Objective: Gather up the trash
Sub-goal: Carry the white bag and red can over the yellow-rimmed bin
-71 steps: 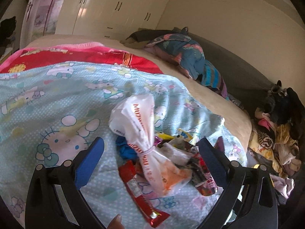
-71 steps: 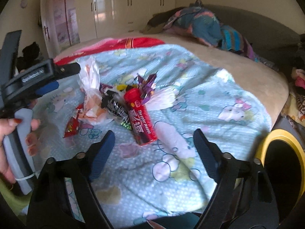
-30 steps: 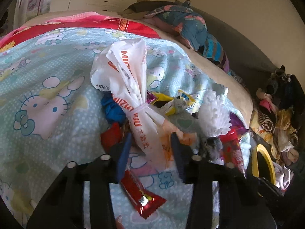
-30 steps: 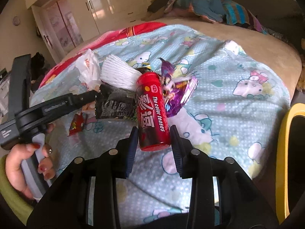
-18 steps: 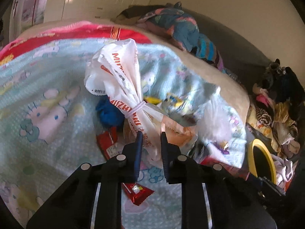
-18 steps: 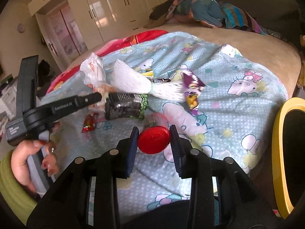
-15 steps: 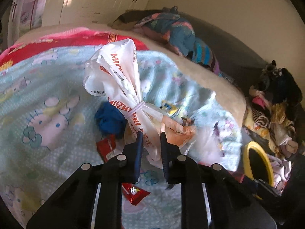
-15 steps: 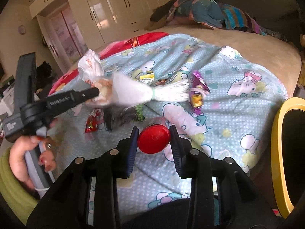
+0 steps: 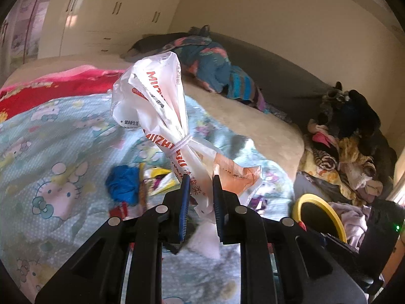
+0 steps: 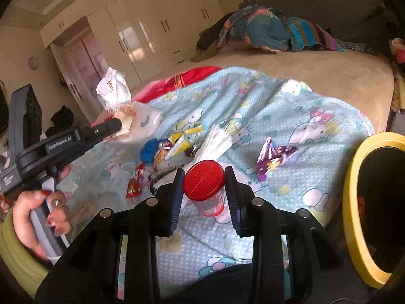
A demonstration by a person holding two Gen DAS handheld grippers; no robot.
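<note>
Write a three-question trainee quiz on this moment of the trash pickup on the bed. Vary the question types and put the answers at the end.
1. True or false: the left gripper is shut on the tied white plastic bag.
2. What does the right gripper hold? A) the purple wrapper B) the red tube C) the blue cloth
3. Fill in: the bin with the yellow rim stands on the ____ edge of the right wrist view.

Key
1. True; the bag hangs clear of the blanket.
2. B, the red tube; the purple wrapper and blue cloth lie on the blanket.
3. right
</note>
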